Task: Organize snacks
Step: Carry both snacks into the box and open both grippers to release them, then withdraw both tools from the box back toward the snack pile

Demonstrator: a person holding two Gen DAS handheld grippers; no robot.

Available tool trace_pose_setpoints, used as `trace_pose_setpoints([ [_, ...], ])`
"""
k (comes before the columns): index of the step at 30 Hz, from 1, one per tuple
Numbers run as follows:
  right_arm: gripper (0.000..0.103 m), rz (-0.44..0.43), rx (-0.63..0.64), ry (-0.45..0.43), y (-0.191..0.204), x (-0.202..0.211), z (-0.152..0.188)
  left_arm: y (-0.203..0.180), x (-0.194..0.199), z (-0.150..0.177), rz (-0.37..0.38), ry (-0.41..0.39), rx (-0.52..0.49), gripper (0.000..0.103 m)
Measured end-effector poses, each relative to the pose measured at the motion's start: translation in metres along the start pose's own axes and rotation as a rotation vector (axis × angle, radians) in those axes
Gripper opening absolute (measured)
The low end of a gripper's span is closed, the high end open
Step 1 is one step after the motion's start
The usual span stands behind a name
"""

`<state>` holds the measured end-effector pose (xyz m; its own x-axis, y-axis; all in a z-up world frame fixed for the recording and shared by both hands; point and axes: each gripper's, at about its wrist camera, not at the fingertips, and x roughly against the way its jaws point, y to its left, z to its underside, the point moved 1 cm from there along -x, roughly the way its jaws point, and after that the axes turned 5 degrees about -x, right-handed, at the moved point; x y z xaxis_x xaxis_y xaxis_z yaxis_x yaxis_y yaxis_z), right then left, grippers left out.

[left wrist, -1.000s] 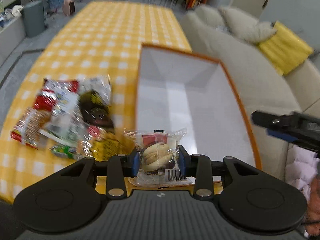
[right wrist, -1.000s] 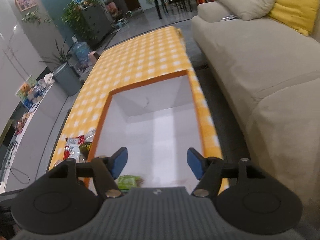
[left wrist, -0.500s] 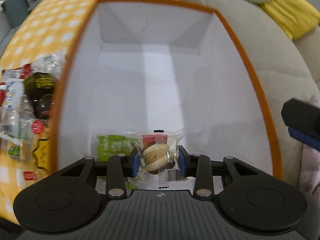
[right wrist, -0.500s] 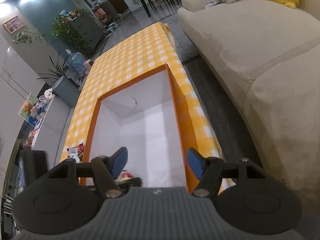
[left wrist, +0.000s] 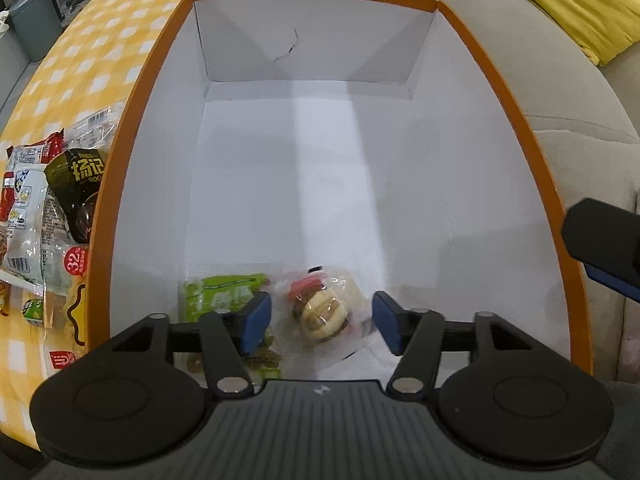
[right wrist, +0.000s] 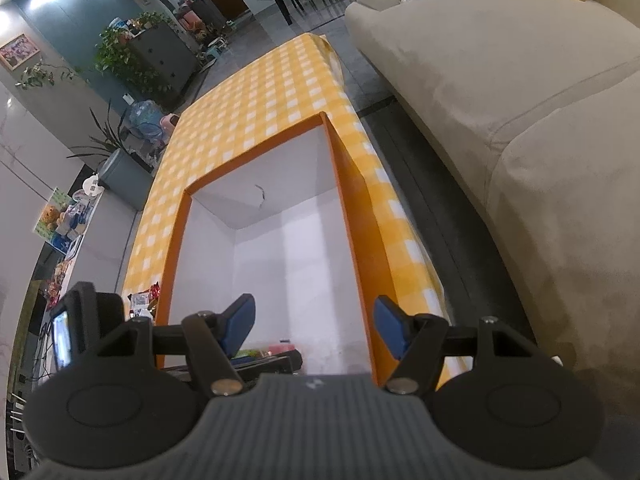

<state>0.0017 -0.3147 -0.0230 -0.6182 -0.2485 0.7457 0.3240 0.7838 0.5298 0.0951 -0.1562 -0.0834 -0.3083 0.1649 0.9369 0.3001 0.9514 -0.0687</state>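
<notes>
Left tongs [left wrist: 322,322] are over the near end of the orange-rimmed box [left wrist: 516,120], pointing steeply down, and their jaws are opening: the blue pads [left wrist: 256,320] now stand clear on either side of the clear-wrapped biscuit pack [left wrist: 324,312], where half a second ago they were clamped on it. The pack looks slightly blurred and lies on or just above the white floor of the box, just beside the green packet [left wrist: 224,294] already there, so I read this as the release itself. Compared with a second ago, the left tongs have come from above the worktop [left wrist: 100,60] edge to well inside the box outline. Right tongs [right wrist: 314,330] hang at the right side of the box with jaws apart at a middling width and nothing between them, unchanged in width across the earlier views. Meaning for the task: second snack appears delivered; the heap of wrapped snacks [left wrist: 48,200] still lies on the checked cloth outside the left wall of the box, so most of the sorting remains. Next step, by my judgement: lift the left tongs clear without snagging the wrapper, then return to the heap.
</notes>
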Motion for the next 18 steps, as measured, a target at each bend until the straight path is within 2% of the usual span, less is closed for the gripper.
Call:
trace_pose_setpoints([
  [4,0.065,0.004,0.008,0.002,0.003,-0.002,0.001,0.003,0.008,0.003,0.02,0.009,0.023,0.074],
  [18,0.065,0.009,0.04,-0.014,0.01,0.001,0.003,0.021,0.077,0.008,0.025,-0.077,0.072,0.079],
])
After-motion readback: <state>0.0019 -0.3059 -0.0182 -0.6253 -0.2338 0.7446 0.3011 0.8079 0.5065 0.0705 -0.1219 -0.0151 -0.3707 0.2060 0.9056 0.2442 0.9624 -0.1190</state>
